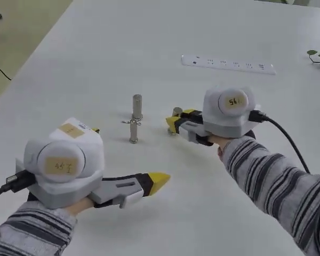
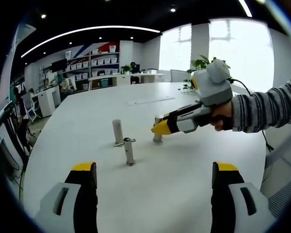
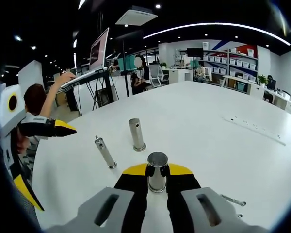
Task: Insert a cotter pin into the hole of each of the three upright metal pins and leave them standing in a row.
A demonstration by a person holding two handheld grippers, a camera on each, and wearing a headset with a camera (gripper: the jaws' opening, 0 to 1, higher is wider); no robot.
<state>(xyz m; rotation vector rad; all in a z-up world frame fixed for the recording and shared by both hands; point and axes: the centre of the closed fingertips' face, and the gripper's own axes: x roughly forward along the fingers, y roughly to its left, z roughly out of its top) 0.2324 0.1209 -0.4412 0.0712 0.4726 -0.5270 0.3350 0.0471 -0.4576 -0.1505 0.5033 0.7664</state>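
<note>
Right gripper view shows the right gripper (image 3: 157, 171) clamped on a shiny, flat-capped metal pin (image 3: 157, 162) standing on the white table (image 3: 208, 141), near the bare upright pin (image 3: 136, 134). A slimmer pin (image 1: 133, 133) crossed by a cotter pin (image 1: 130, 122) stands just in front of that bare pin. The left gripper (image 2: 154, 167), jaws spread wide and empty, hovers well apart from it.

I am holding two grippers that are each wearing a round yellowish sticker with handwritten figures. The sticker (image 1: 60, 166) on my left gripper (image 1: 154, 184) is reading roughly "46", and the sticker (image 1: 234, 101) on my right gripper (image 1: 173, 124) roughly "54", neither clearly. A tan label (image 1: 71, 129) on the left housing and the power strip (image 1: 228, 64) markings are showing too small to read.
</note>
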